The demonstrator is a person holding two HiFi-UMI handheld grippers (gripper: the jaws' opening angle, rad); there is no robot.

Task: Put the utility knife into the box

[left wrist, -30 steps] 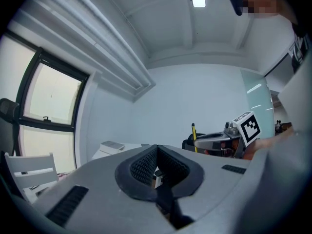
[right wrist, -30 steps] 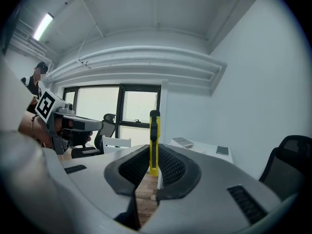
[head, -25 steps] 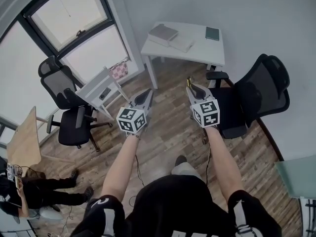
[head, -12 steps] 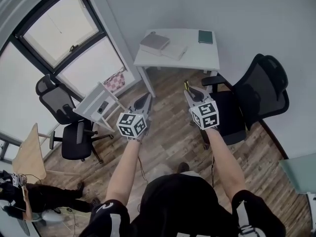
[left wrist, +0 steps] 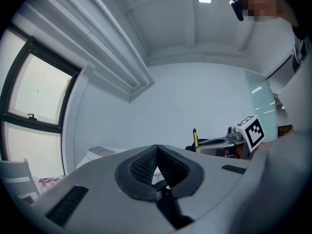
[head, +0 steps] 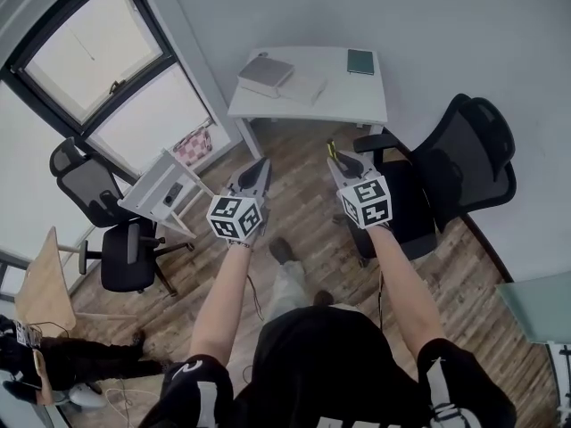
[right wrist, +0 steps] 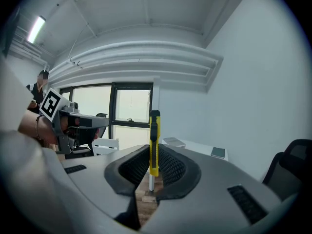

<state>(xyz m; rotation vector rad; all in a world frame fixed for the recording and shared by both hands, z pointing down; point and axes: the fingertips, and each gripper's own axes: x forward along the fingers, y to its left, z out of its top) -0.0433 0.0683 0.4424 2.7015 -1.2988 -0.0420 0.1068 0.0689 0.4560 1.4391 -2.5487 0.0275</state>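
A yellow utility knife [right wrist: 154, 143] stands upright between the jaws of my right gripper [right wrist: 151, 165], which is shut on it. In the head view its yellow tip [head: 332, 151] sticks out ahead of the right gripper [head: 343, 165]. My left gripper [head: 256, 173] is held beside it, shut with nothing in it; its pads [left wrist: 157, 165] meet in the left gripper view. A grey box [head: 265, 70] with a flat lid lying beside it [head: 302, 86] sits on the white desk [head: 348, 96] ahead, well beyond both grippers.
A dark green notebook [head: 360, 61] lies at the desk's far right. A black office chair [head: 446, 172] stands close on the right, another black chair [head: 107, 239] and a small white side table [head: 165, 194] on the left by the window. Wooden floor lies between me and the desk.
The view has shifted toward the desk: desk and box now sit lower-left in the frame. Both grippers keep their pose, the knife still held in the right one. A foot steps forward.
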